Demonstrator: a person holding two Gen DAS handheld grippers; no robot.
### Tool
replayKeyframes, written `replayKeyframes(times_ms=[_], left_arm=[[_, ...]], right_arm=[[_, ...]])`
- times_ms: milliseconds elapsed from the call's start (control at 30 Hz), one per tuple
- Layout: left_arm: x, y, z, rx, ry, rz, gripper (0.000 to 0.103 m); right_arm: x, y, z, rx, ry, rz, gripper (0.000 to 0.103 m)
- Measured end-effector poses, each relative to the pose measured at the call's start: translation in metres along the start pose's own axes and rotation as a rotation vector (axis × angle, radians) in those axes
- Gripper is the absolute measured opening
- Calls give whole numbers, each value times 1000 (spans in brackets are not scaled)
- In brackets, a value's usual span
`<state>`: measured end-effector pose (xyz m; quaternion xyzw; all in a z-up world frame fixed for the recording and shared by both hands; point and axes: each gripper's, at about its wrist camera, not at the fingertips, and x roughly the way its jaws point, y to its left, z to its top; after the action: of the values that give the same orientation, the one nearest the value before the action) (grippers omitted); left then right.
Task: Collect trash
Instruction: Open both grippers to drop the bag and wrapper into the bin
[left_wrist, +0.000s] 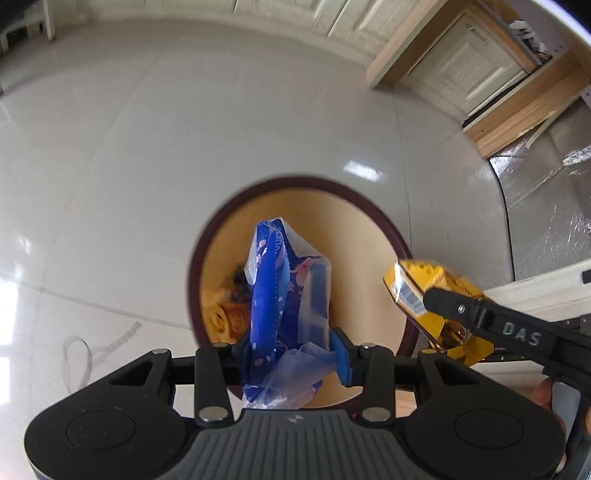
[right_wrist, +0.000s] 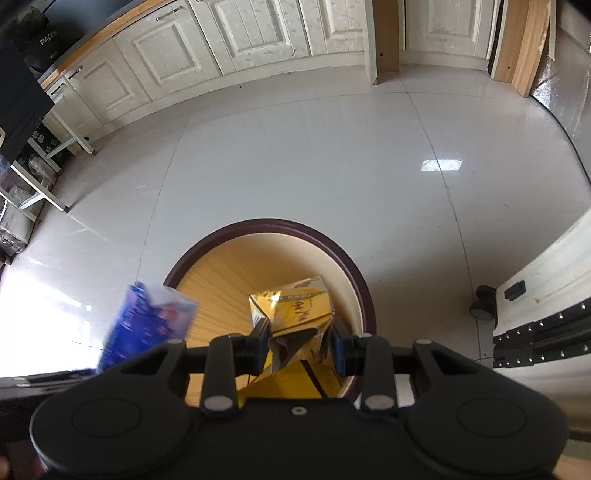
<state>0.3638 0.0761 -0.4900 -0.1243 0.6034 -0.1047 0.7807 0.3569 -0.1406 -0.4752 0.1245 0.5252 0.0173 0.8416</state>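
Nearest in the left wrist view, the left gripper (left_wrist: 291, 354) is clamped on a crumpled blue wrapper (left_wrist: 271, 291) with some clear plastic bunched around it, and the wrapper hangs over the open mouth of the bin (left_wrist: 194, 273). In the right wrist view, the right gripper (right_wrist: 299, 347) is closed on a crushed yellow carton (right_wrist: 295, 310), which it holds above the same bin (right_wrist: 354, 273); the blue wrapper (right_wrist: 147, 325) shows blurred at the left edge there. Both pieces of trash look picked up and carried to the bin, so collecting these two seems nearly done; what is left, as I judge it, is to let go so they drop inside. Deeper down, the bin bottom already holds some yellowish scraps (left_wrist: 225, 314), too dim to name. Beyond the bin, the pale tiled floor (right_wrist: 295, 147) shows no other litter, though only part of the room is seen. White cabinets (right_wrist: 243, 37) stand along the far wall.
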Motion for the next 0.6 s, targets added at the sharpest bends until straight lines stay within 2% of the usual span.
replayKeyframes(times_ms=[67, 167, 233, 367, 467, 600], left_arm=[[16, 6, -3, -54, 56, -25, 44], [31, 8, -9, -62, 104, -24, 46], [36, 8, -11, -51, 119, -11, 52], [40, 3, -12, -31, 128, -15, 74], [40, 0, -14, 19, 126, 13, 77], [36, 2, -14, 45, 125, 29, 86]], right_arm=[[5, -2, 0, 0, -2, 8, 34], [13, -3, 2, 17, -1, 28, 34], [19, -3, 5, 36, 10, 43, 34], [30, 4, 13, 38, 9, 69, 34], [40, 9, 20, 41, 15, 94, 35], [54, 14, 27, 37, 19, 127, 40]])
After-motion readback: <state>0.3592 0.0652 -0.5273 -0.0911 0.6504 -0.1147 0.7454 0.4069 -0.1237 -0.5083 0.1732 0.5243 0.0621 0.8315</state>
